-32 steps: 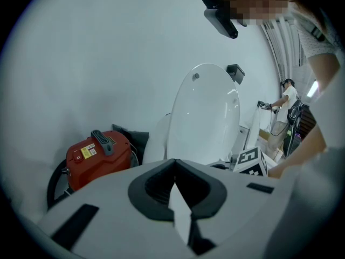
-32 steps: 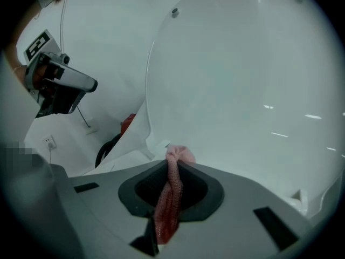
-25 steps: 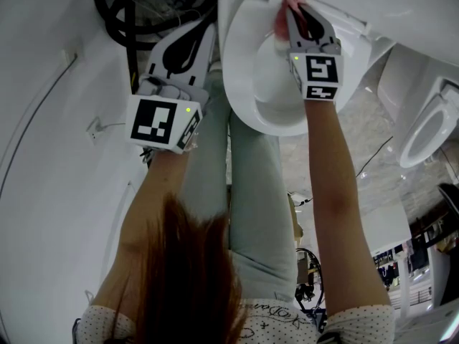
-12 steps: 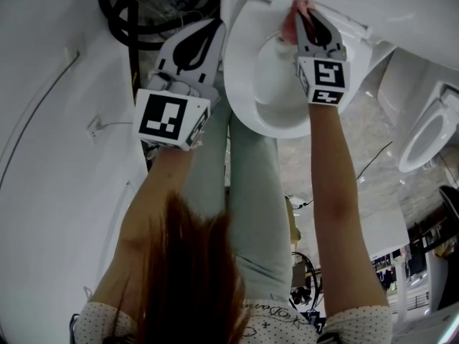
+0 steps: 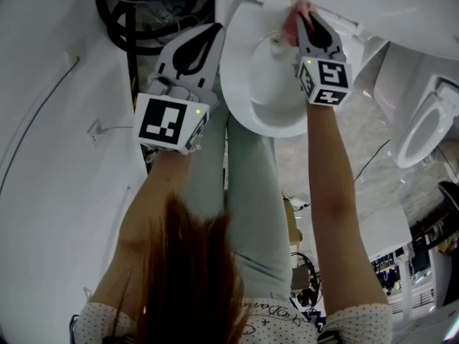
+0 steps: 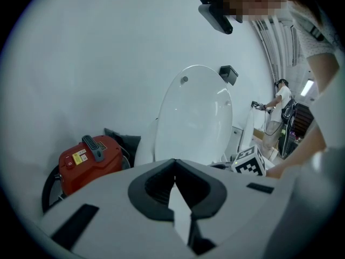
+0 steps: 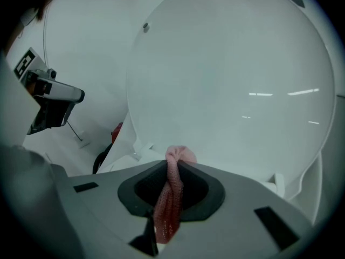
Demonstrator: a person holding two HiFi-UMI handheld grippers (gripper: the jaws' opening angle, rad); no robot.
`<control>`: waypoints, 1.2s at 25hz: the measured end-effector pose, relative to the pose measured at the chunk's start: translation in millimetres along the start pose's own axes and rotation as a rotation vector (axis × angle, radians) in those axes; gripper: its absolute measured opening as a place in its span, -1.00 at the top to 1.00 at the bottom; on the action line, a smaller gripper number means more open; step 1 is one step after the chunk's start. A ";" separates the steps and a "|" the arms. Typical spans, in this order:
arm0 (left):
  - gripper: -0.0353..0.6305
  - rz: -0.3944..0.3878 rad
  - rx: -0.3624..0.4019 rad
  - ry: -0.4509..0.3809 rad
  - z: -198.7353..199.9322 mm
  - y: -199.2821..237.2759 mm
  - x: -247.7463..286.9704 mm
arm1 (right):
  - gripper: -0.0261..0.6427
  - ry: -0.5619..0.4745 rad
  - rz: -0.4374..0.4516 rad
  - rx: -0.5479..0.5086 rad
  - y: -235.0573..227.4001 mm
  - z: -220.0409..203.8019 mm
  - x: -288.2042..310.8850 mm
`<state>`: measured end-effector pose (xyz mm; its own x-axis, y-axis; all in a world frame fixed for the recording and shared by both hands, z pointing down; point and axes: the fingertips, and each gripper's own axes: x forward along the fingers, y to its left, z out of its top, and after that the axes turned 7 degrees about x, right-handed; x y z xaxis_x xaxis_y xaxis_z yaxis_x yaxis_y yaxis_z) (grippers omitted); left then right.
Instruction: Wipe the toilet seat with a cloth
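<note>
Cloth (image 7: 171, 198) near toilet lid (image 7: 232, 80), red vacuum (image 6: 89, 163) beside

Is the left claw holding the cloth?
No, the left claw is shut with nothing in it; the pink cloth is pinched in the right claw.

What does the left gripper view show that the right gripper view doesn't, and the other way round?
Only the left gripper view: a person standing far behind, and its own jaws shut on nothing. Only the right gripper view: the pink cloth clamped between its jaws. Both: the raised toilet lid and the red vacuum cleaner, only a sliver in the right one.
</note>
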<state>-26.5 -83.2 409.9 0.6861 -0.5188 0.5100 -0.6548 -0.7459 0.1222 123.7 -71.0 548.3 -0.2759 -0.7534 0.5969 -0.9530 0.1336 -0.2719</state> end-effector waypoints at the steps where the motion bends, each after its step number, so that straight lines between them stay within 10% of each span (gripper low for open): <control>1: 0.89 -0.002 0.001 -0.004 1.7 -0.4 -1.4 | 0.73 -0.012 -0.010 0.008 -1.8 2.2 -4.6; 13: 0.89 0.029 0.070 -0.051 55.0 3.4 -25.8 | 0.73 -0.079 -0.174 0.137 -38.9 22.5 -78.0; 30: 0.89 0.039 0.128 -0.138 181.7 -23.7 -105.2 | 0.73 -0.161 -0.077 0.163 32.0 127.2 -188.4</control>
<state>-25.5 -86.8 198.6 0.7040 -0.5939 0.3895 -0.6420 -0.7667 -0.0087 161.0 -6.7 331.2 -0.1668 -0.8523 0.4958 -0.9342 -0.0242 -0.3560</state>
